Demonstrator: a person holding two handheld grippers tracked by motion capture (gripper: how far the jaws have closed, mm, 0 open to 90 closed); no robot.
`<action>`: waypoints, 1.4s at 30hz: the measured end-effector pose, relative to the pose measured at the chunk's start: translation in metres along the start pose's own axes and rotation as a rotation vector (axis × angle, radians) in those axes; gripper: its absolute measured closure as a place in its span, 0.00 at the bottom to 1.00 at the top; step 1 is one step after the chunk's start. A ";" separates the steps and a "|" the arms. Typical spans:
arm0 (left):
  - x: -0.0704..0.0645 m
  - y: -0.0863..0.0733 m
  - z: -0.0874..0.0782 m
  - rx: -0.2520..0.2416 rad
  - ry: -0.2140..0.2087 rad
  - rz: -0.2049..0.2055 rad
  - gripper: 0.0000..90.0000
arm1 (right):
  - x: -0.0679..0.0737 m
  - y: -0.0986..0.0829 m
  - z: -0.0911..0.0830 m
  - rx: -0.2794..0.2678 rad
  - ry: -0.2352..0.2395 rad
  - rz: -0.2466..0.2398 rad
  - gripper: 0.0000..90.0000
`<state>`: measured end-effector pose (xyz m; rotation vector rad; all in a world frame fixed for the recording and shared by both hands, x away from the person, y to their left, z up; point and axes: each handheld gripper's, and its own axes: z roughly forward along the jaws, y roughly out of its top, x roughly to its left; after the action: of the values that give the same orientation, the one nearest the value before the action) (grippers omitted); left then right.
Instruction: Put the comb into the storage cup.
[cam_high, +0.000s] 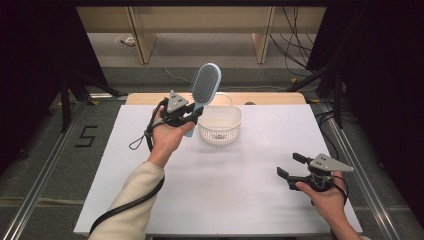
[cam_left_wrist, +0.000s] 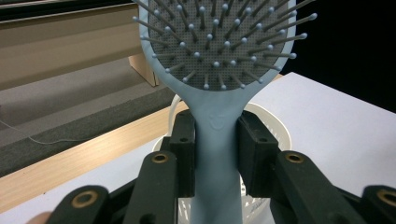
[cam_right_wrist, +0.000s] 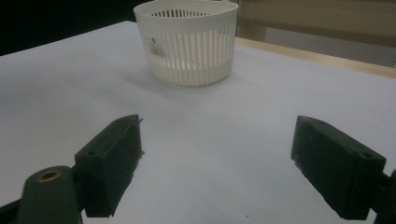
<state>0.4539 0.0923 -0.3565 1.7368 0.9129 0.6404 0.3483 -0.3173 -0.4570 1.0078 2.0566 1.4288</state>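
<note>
Lab/test rig: white table (cam_high: 240, 185), black curtains (cam_high: 30, 75), loose cables (cam_high: 295, 45), floor no. marking (cam_high: 86, 136).

a big white sheet (cam_high: 225, 185) covers the table in the middle of the frame. a strip of light wood (cam_high: 270, 98) shows along its far edge. wooden legs (cam_high: 142, 42) stand at the top, and black wires (cam_high: 295, 40) hang at the upper right. a black number five (cam_high: 86, 136) is on the grey floor at the left.

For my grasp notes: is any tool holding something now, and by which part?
The left tool holds the light blue hairbrush by its handle, just below the bristle head. The right tool is open and holds nothing.
</note>
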 end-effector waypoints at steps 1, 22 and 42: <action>0.000 0.000 0.000 -0.001 -0.002 0.002 0.77 | 0.000 0.000 0.000 0.000 0.000 0.000 0.19; -0.003 0.006 0.007 -0.003 -0.005 0.006 0.77 | 0.000 0.000 0.000 0.001 0.002 -0.001 0.19; -0.008 0.015 0.015 -0.007 -0.014 0.009 0.77 | 0.000 0.000 0.000 0.001 0.002 -0.001 0.19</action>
<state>0.4653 0.0752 -0.3477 1.7374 0.8929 0.6361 0.3482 -0.3175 -0.4570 1.0054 2.0589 1.4290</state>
